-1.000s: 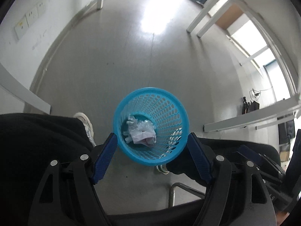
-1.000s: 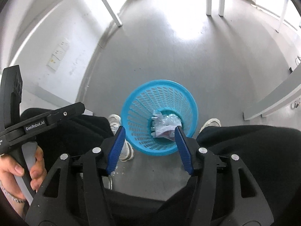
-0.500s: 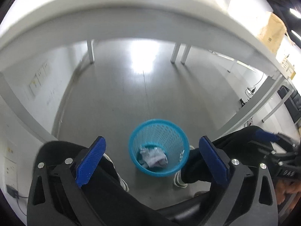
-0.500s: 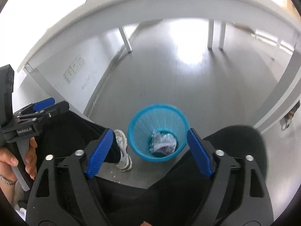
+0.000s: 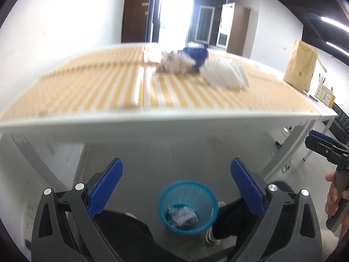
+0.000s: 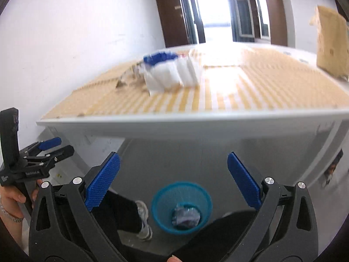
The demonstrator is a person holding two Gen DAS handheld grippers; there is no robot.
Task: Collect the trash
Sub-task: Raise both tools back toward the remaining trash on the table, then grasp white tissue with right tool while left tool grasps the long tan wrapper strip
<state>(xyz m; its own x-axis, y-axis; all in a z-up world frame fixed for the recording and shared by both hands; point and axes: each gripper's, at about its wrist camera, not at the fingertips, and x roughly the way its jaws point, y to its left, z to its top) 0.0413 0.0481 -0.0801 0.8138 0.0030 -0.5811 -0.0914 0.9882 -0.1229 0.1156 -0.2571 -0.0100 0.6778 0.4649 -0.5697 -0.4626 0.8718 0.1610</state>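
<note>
A white-walled office holds a desk with a yellow-striped top. The left gripper and right gripper both gape wide and empty, below the desk's near edge. Beneath them on the floor stands the blue basket with crumpled trash inside. More trash, blurred, lies toward the desk's far edge. This looks like the reach for another piece; next comes lifting over the edge toward that pile.
</note>
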